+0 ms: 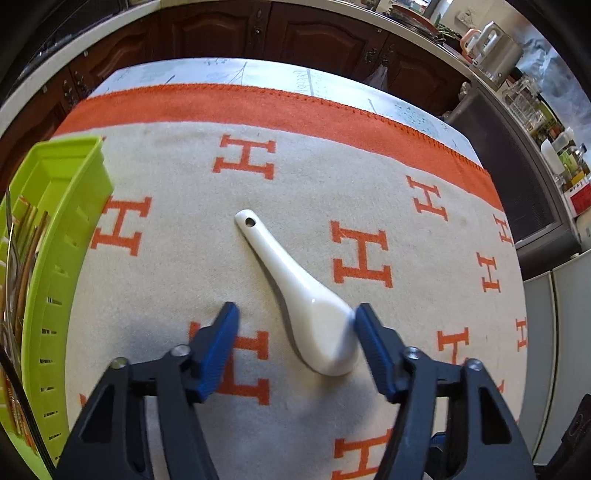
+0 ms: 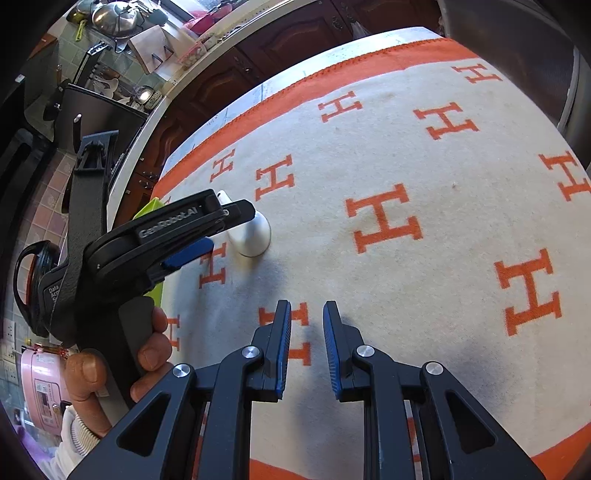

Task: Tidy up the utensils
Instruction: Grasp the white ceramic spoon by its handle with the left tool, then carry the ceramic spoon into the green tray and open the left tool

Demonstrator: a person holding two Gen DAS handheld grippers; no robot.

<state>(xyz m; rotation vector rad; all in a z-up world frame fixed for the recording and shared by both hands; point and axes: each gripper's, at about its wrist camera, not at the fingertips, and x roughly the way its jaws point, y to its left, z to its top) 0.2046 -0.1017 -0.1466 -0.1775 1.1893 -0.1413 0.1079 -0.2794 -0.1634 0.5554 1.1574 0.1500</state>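
Note:
A white ceramic soup spoon [image 1: 306,295] lies on the beige blanket, its handle with a hole pointing away and to the left. My left gripper [image 1: 297,308] straddles the spoon's bowl. Its right pad [image 1: 369,332] is at the bowl's edge, while the left pad [image 1: 221,332] stands well clear of it. In the right wrist view the left gripper [image 2: 225,230], held by a hand [image 2: 147,354], covers part of the spoon [image 2: 255,236]. My right gripper [image 2: 307,304] hovers over the blanket nearer the front, its pads a narrow gap apart with nothing between them.
A lime-green slotted utensil tray [image 1: 62,221] sits at the blanket's left edge and holds several long utensils [image 1: 22,240]. The blanket [image 1: 184,184] has orange H marks and an orange border. Dark wooden cabinets [image 1: 221,33] and a cluttered counter [image 1: 495,51] lie beyond the table.

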